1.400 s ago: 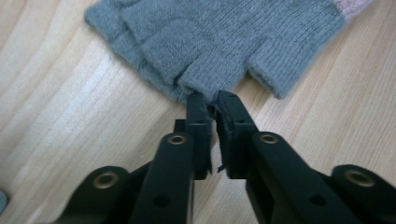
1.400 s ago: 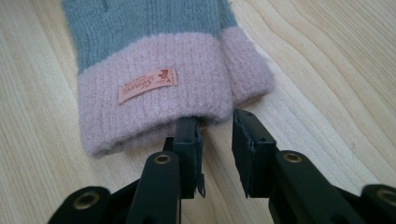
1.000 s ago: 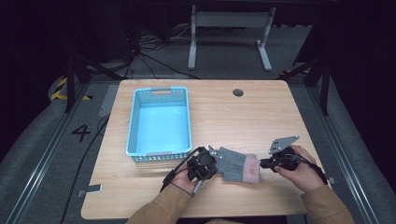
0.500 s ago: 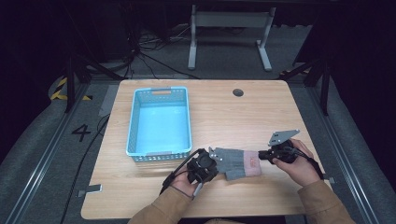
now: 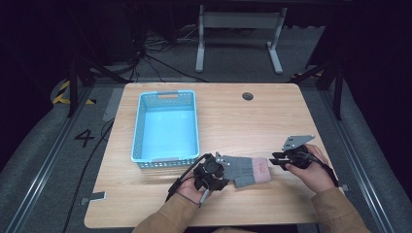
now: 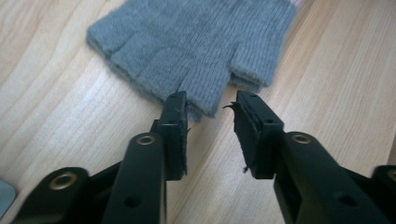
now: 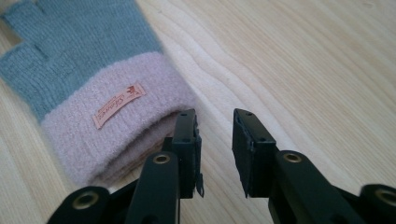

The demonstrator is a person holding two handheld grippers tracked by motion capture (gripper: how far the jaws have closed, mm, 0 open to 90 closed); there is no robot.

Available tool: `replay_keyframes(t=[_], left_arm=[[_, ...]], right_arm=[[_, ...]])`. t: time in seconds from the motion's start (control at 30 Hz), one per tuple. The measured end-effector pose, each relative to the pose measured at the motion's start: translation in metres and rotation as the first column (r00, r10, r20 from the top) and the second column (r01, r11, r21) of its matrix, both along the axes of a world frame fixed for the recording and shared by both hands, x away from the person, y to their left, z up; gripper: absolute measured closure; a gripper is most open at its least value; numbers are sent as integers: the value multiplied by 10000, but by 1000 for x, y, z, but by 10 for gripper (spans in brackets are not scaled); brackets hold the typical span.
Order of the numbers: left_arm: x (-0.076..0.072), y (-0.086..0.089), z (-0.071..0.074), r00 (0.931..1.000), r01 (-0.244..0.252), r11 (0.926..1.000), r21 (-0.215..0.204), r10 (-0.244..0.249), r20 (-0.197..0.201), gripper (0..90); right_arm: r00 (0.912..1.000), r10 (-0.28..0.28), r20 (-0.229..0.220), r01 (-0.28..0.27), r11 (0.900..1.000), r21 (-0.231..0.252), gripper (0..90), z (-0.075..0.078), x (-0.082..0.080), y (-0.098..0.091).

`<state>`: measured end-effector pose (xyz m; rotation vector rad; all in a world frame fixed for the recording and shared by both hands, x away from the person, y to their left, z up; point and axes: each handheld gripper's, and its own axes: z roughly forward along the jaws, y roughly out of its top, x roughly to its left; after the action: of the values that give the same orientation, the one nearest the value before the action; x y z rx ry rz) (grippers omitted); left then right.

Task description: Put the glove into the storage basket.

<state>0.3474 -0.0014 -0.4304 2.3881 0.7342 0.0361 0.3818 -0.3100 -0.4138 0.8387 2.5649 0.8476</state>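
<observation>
Starting at the left of the light wooden table, we see the pale blue perforated plastic basket standing empty at about ten o'clock from the table's middle, its long side running away from us. Its nearest rim lies just beside our left gripper, so we judge it the likely home for the cloth thing in hand.

Our left hand comes in from six o'clock, forearm angled toward one o'clock, with the gripper held low over the board. In the left gripper view its jaws stand narrowly apart with nothing between them, their tips just at the finger-stub edge of the grey knitted fingerless glove with a pink cuff; one jaw touches or nearly touches the knit, though we cannot tell which.

The glove lies flat on the table near its front edge, at about six o'clock from the middle, stretched between the two grippers: grey end to the left, pink cuff to the right. That layout suits a pick-up from both ends.

Our right gripper points toward nine o'clock, the hand curled around it. In the right gripper view its jaws are also slightly parted and empty, one tip beside the cuff with its small orange label.
</observation>
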Motion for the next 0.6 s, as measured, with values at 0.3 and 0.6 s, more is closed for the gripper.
replay_keyframes(t=[0.3,0.6], left_arm=[[0,-2,22,9976,11,9956,-932,53,685,531],[11,-12,32,9989,92,9913,-1310,-30,472,397]], right_arm=[[9985,-538,113,531,9968,603,675,14,-7,-16],[9968,-757,248,728,9920,1036,664,24,-12,-25]])
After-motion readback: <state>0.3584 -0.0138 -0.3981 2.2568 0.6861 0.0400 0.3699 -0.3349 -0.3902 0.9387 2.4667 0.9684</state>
